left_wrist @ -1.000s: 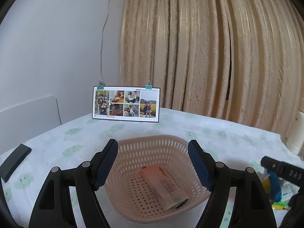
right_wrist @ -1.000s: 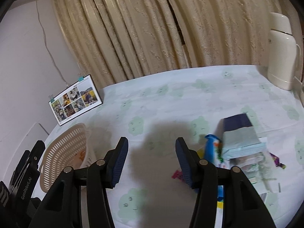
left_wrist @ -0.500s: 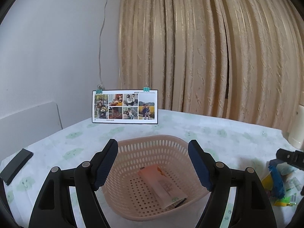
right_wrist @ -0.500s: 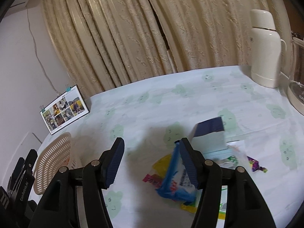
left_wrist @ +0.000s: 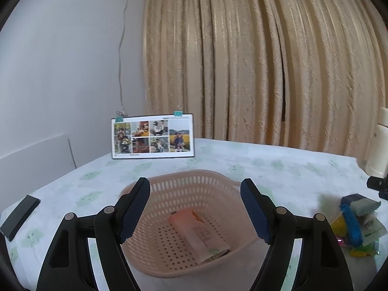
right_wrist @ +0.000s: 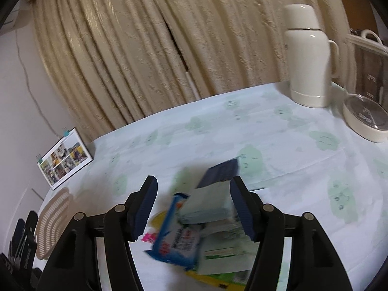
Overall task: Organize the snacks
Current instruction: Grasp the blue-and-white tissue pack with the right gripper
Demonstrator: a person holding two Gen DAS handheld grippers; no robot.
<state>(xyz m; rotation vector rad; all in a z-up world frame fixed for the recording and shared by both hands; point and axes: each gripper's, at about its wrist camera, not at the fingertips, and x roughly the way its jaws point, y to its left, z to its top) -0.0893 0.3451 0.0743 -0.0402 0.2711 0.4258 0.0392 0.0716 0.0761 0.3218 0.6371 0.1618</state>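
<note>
A pink perforated basket [left_wrist: 169, 194] sits on the table with one orange snack packet [left_wrist: 198, 235] lying in it. My left gripper [left_wrist: 195, 212] hangs open just above and in front of the basket, nothing between its fingers. In the right wrist view a pile of snacks lies on the cloth: a blue wrapper [right_wrist: 174, 240], a pale green box with a dark blue top [right_wrist: 213, 198] and green-white packets [right_wrist: 223, 254]. My right gripper [right_wrist: 194, 208] is open right over this pile, the snacks showing between its fingers. The basket [right_wrist: 52, 220] appears at the far left there.
A photo card [left_wrist: 152, 137] with clips stands at the table's back. A black flat object [left_wrist: 20, 213] lies at the left edge. A white thermos [right_wrist: 308, 58] and a glass-lidded container [right_wrist: 366, 118] stand at the back right. Curtains hang behind.
My right gripper has swung right and closer, from bare cloth to directly over the snack pile. The left gripper has tilted up slightly and stays over the basket.
</note>
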